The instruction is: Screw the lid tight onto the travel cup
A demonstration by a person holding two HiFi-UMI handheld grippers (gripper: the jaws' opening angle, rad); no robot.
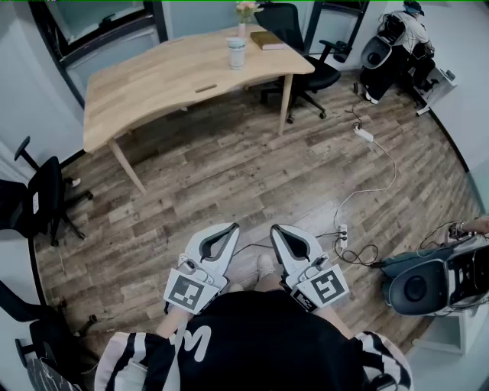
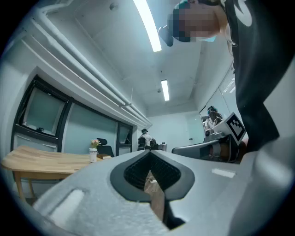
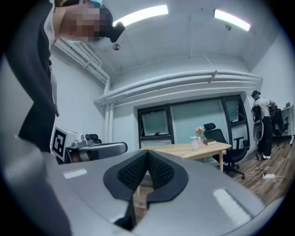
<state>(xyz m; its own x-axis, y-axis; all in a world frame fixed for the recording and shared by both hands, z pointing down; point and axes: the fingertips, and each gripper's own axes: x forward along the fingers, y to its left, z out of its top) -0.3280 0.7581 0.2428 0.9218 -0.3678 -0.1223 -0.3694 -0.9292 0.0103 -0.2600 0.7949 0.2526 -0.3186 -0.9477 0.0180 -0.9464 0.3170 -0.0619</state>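
Note:
The travel cup (image 1: pixel 236 53), pale with a lid on top, stands upright on the far right part of a wooden table (image 1: pixel 153 84). It also shows small in the right gripper view as the cup (image 3: pixel 195 143) on the table (image 3: pixel 184 150), and in the left gripper view as the cup (image 2: pixel 93 155). My left gripper (image 1: pixel 229 231) and right gripper (image 1: pixel 278 231) are held close to the body, far from the table, both shut with nothing between the jaws.
A book (image 1: pixel 268 40) and a small flower vase (image 1: pixel 244 14) sit near the cup. A black office chair (image 1: pixel 306 46) stands behind the table, another chair (image 1: pixel 42 198) at the left. Cables and a power strip (image 1: pixel 364 134) lie on the wood floor; equipment (image 1: pixel 432 279) sits at right.

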